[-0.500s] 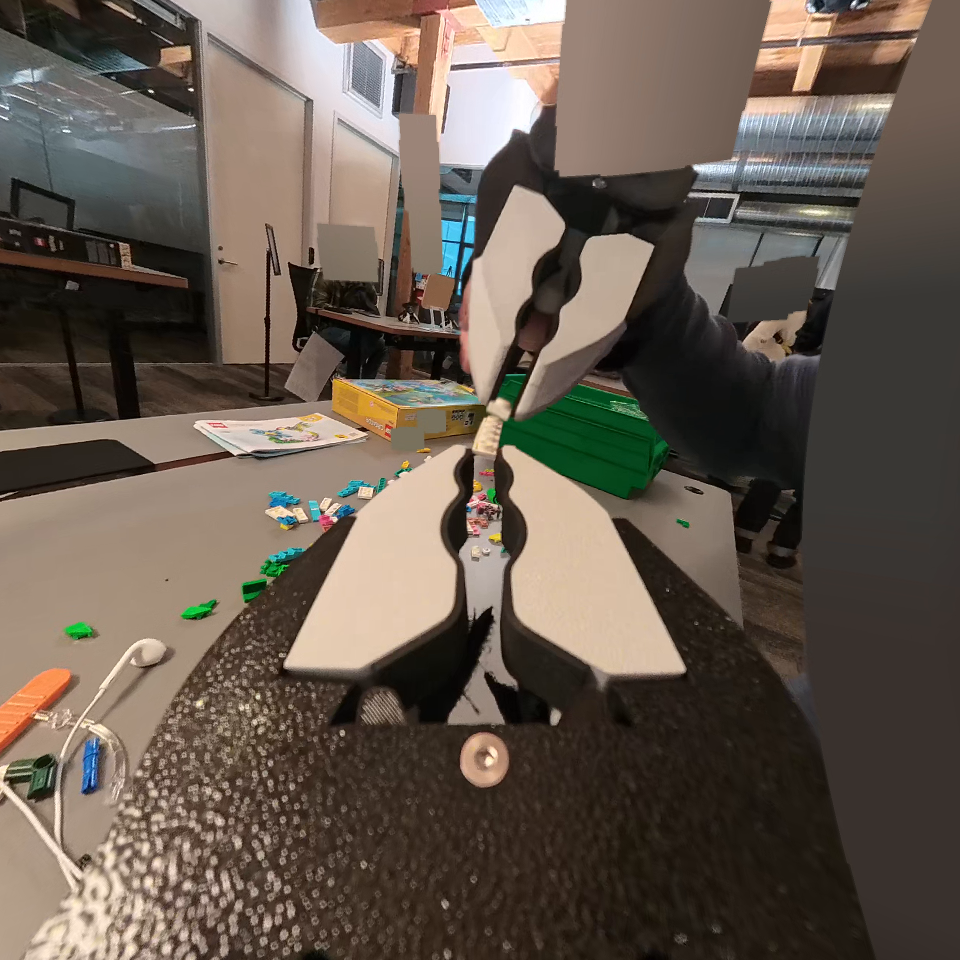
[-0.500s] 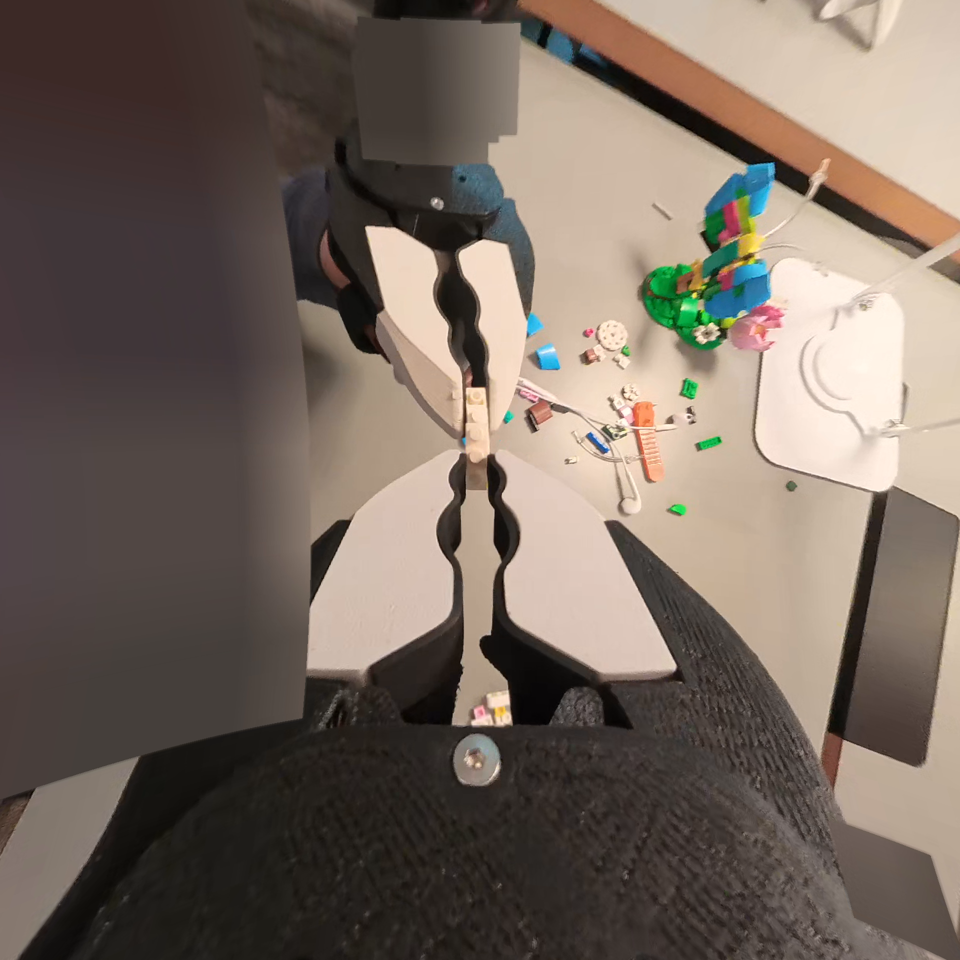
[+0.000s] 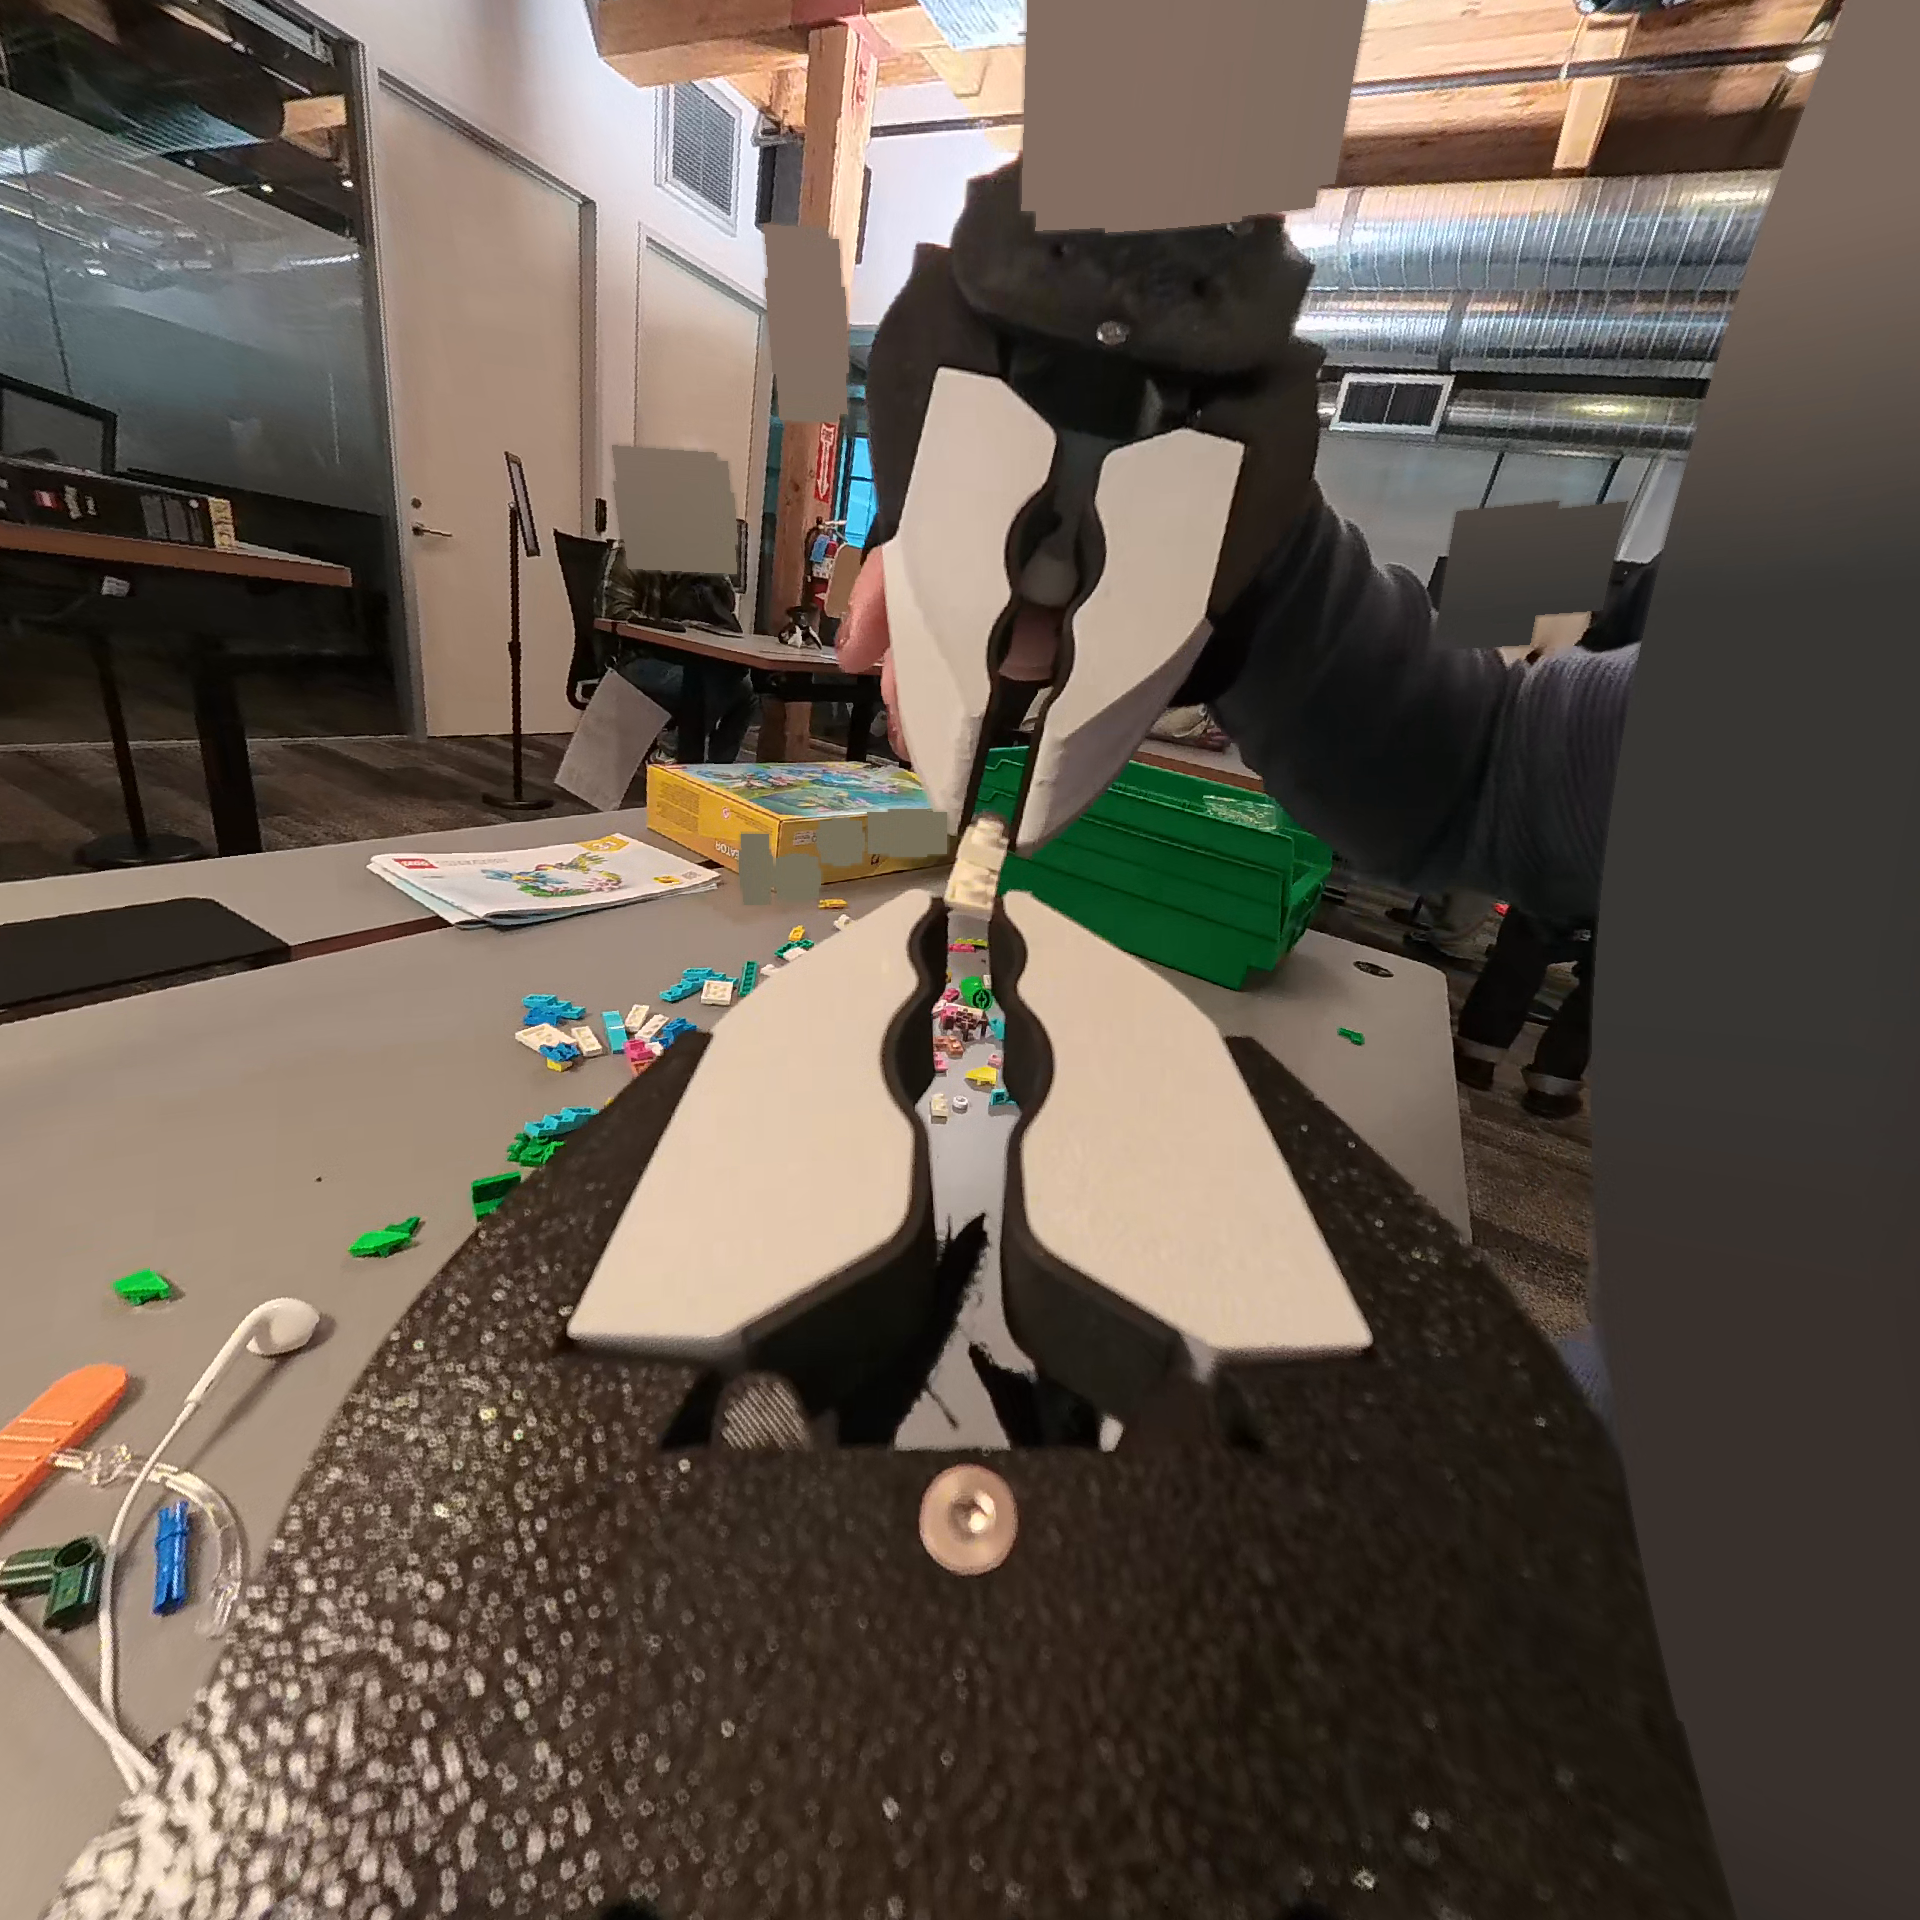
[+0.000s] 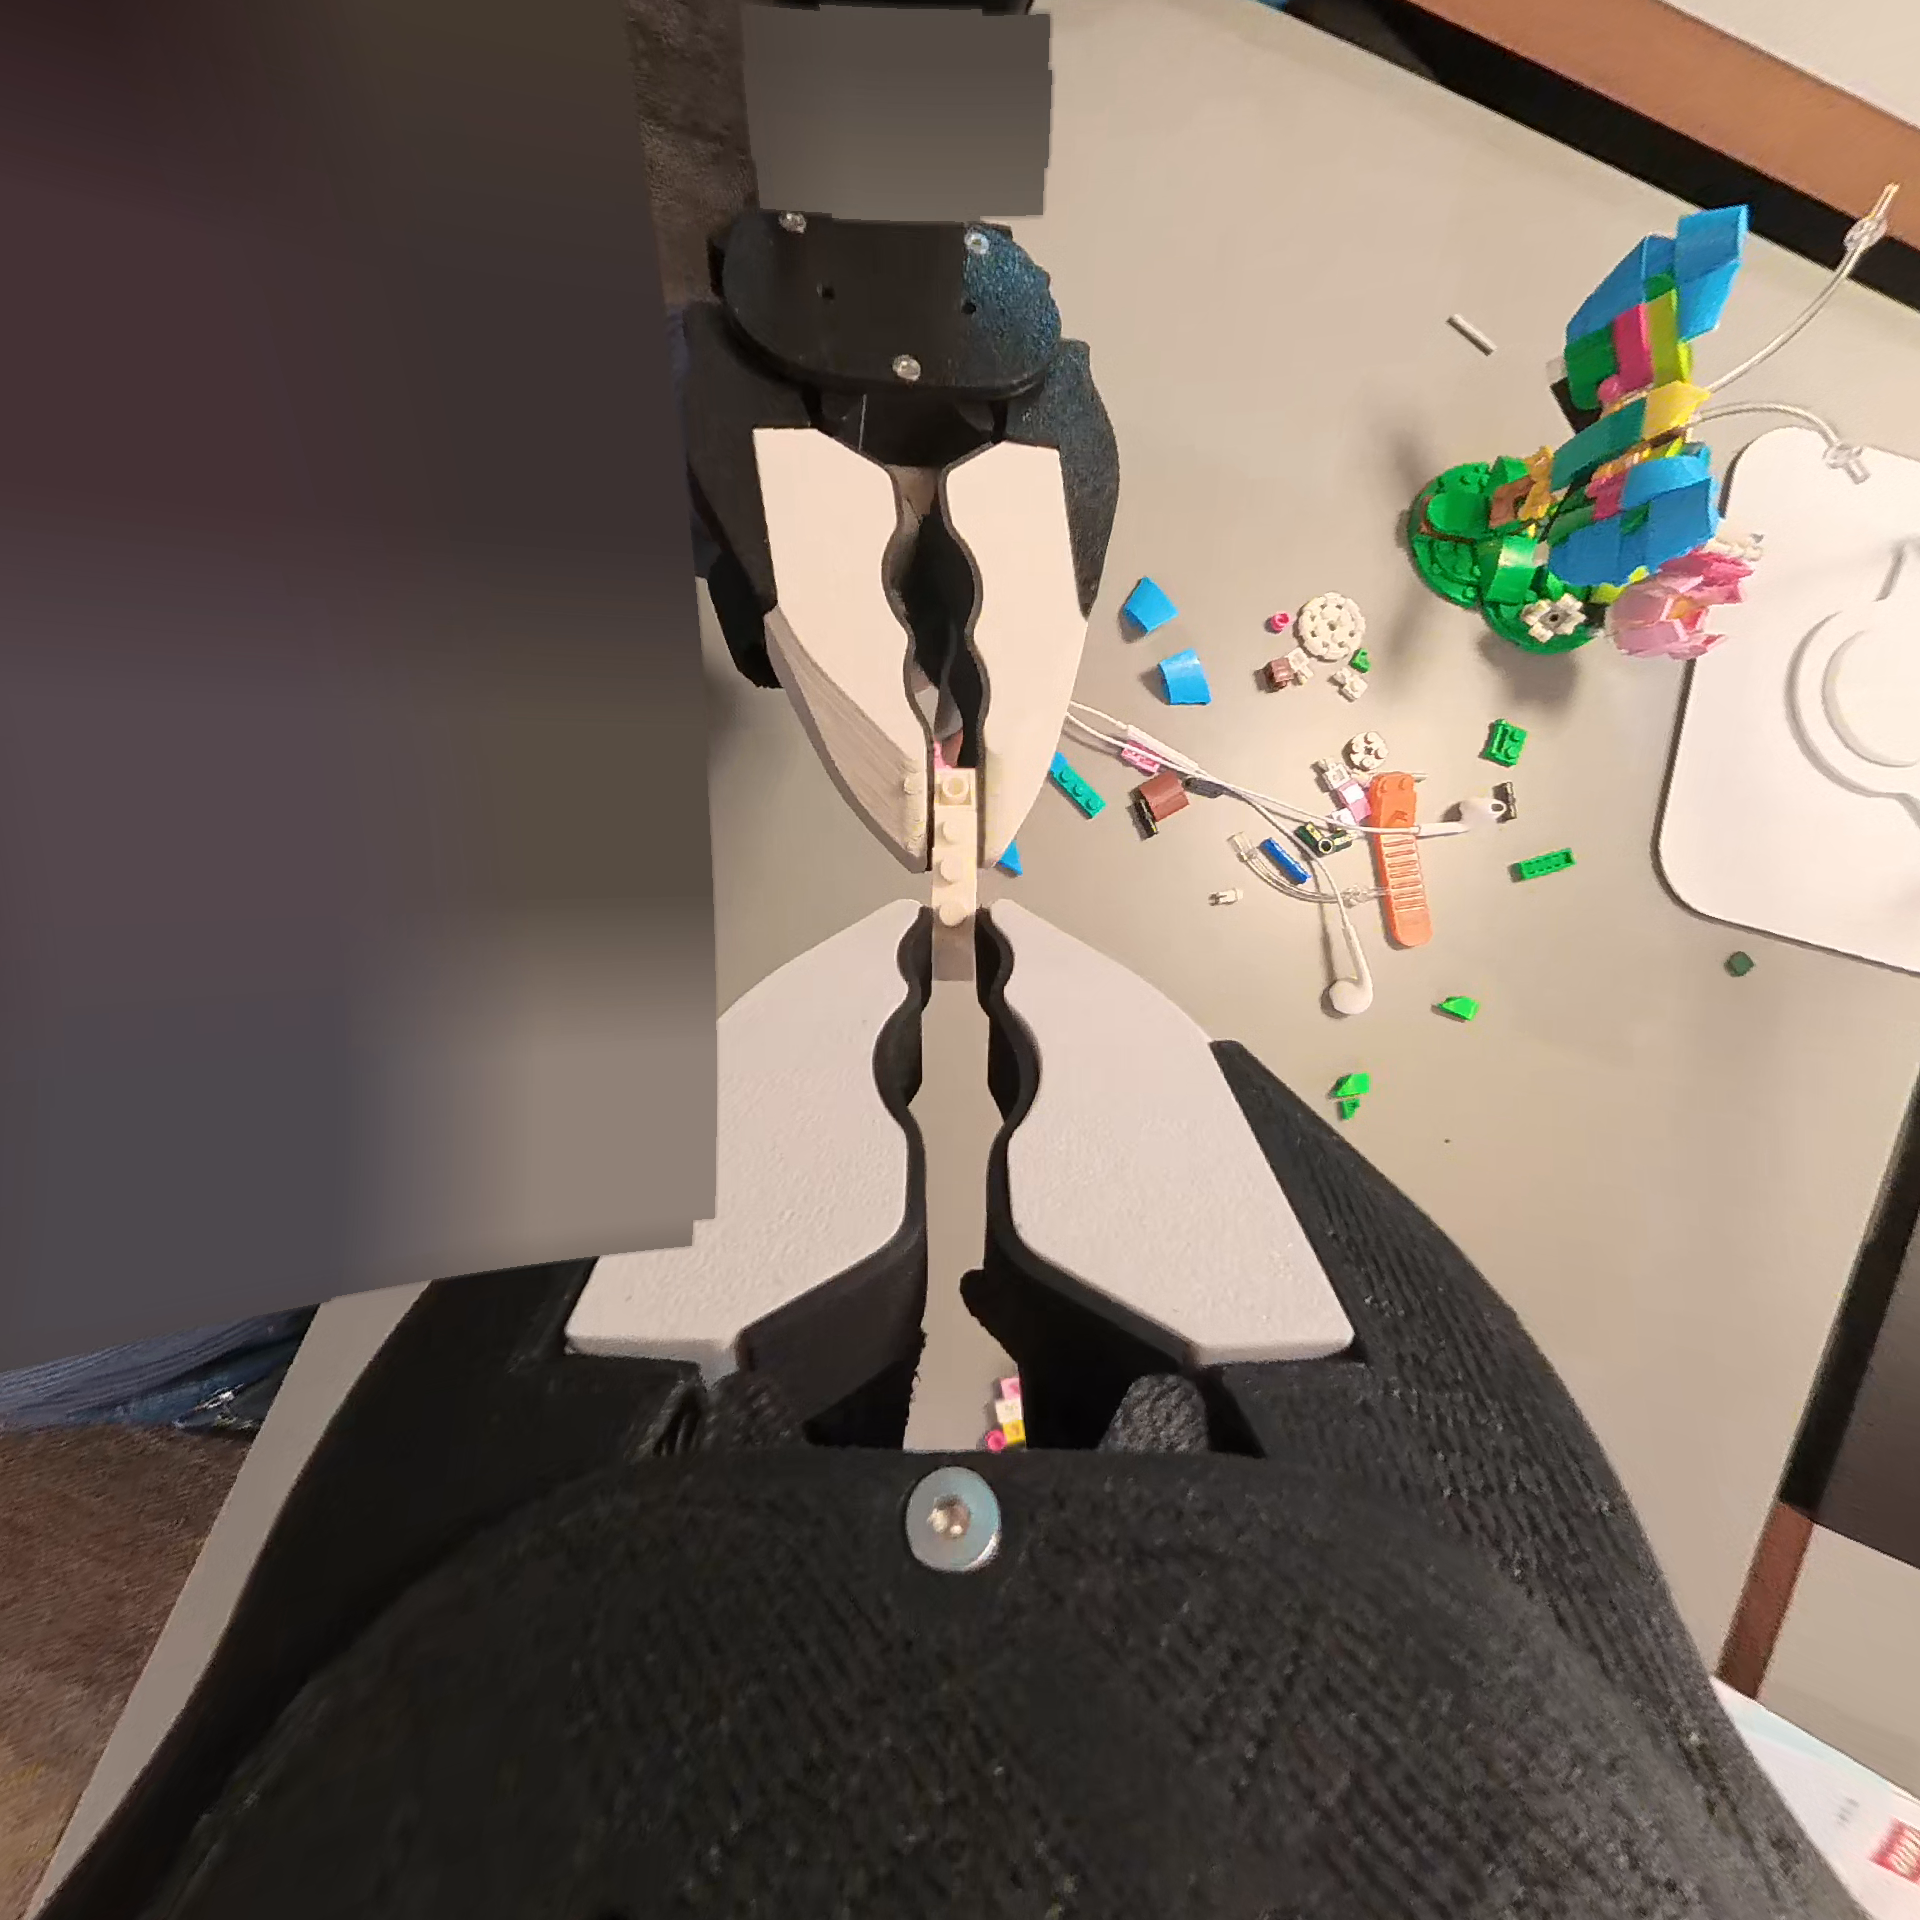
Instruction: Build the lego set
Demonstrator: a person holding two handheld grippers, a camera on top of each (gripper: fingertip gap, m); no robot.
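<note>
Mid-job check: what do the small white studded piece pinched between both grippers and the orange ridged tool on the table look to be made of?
Small white studded piece: looks like hard moulded plastic with a smooth, faintly glossy surface; crisp round studs and sharp edges suggest it. Orange ridged tool: apparently also rigid plastic, with a matte look, uniform colour and moulded ribs. Both are judged by look alone.

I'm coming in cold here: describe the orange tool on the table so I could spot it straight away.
Start in the right wrist view at the white pad on the grey table and look toward the gripper side, into the scatter of small bricks. The orange tool lies flat there, crossed by a white earbud cable. It is the only long, ridged orange strip among small pieces.
</note>
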